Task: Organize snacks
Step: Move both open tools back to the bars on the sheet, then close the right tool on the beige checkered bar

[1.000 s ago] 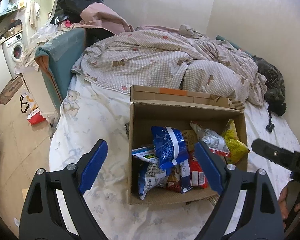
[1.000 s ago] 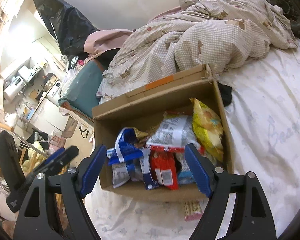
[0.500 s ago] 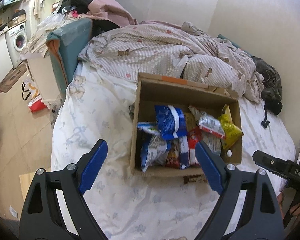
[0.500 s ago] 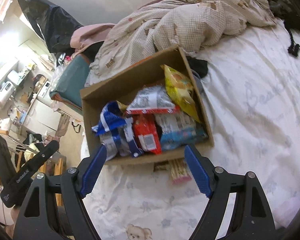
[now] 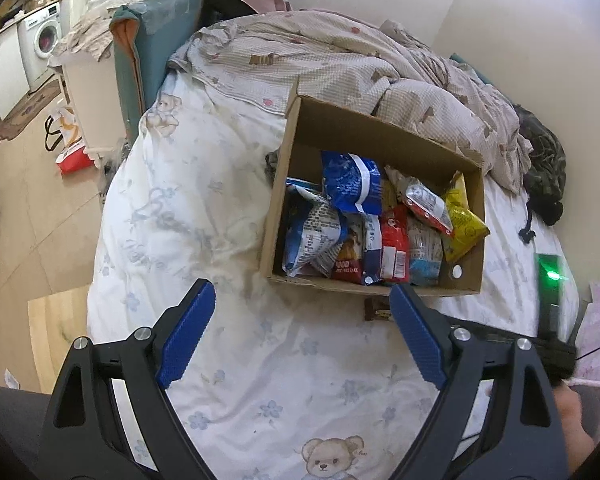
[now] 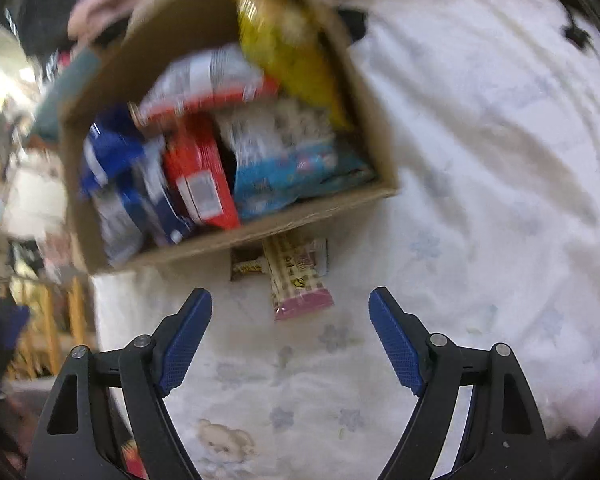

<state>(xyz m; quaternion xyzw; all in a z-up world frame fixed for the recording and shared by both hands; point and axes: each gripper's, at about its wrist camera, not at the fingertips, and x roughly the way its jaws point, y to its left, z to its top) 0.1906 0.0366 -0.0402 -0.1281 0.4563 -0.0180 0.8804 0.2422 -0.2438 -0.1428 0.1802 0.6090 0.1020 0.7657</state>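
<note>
An open cardboard box [image 5: 300, 128] [image 6: 308, 220] full of snack packets sits on the white bed sheet. A blue bag [image 5: 354, 184], a red pack [image 5: 394, 246] [image 6: 202, 180] and a yellow bag [image 5: 462, 220] [image 6: 292, 56] lie inside. Two snack bars lie on the sheet in front of the box: a brown one [image 6: 247, 269] [image 5: 376, 310] and a cream and pink one [image 6: 298, 280]. My left gripper [image 5: 302, 312] is open and empty, held back from the box. My right gripper [image 6: 290, 312] is open and empty, just short of the cream bar.
A crumpled checked duvet [image 5: 340, 64] lies behind the box. The bed edge drops to the floor on the left [image 5: 32, 200]. A teal cushion [image 5: 148, 40] stands at the bed's head. A dark garment [image 5: 544, 168] lies at the right. The right wrist view is motion-blurred.
Both grippers have pulled back and up from the box, so it looks smaller. The right gripper has tilted down and now faces the two bars on the sheet.
</note>
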